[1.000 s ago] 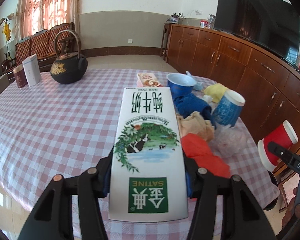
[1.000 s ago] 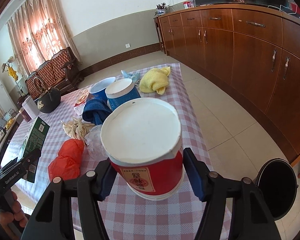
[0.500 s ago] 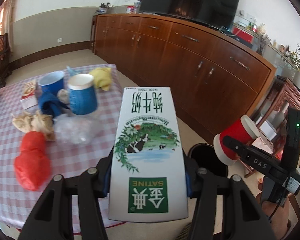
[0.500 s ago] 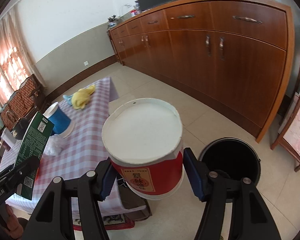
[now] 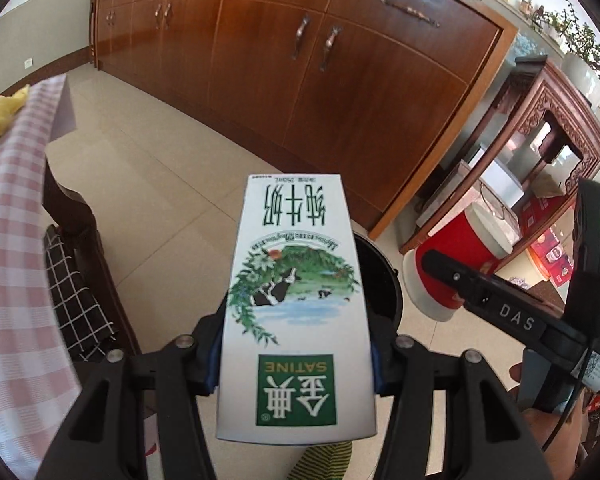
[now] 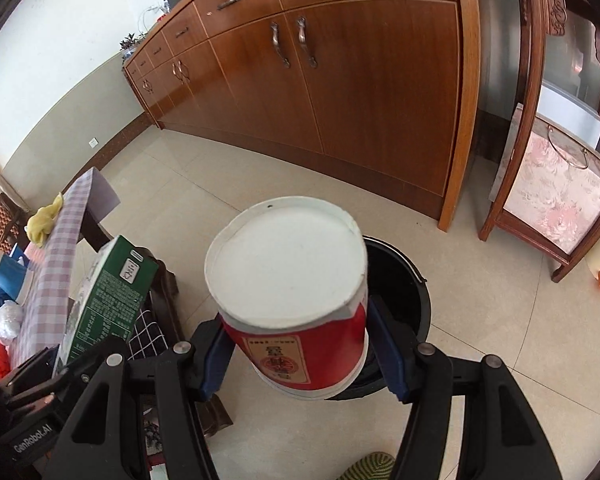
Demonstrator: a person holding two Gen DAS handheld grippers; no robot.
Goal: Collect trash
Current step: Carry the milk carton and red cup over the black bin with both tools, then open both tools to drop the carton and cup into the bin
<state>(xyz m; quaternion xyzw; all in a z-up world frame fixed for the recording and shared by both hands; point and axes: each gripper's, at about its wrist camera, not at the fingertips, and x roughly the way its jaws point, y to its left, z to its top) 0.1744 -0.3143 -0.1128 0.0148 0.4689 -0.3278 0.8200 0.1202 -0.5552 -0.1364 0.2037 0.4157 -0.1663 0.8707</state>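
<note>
Here, left jaws clamp a white-green milk carton, right jaws a white-lidded red cup.

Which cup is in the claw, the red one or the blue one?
The red cup with the white lid is squeezed in the right claw, above the black bin. The blue cup sits back on the checked table, untouched.

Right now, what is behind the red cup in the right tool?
A black bin stands on the tiled floor behind the red cup. Only its right rim and dark inside show; the cup covers the rest, so its contents cannot be seen.
</note>
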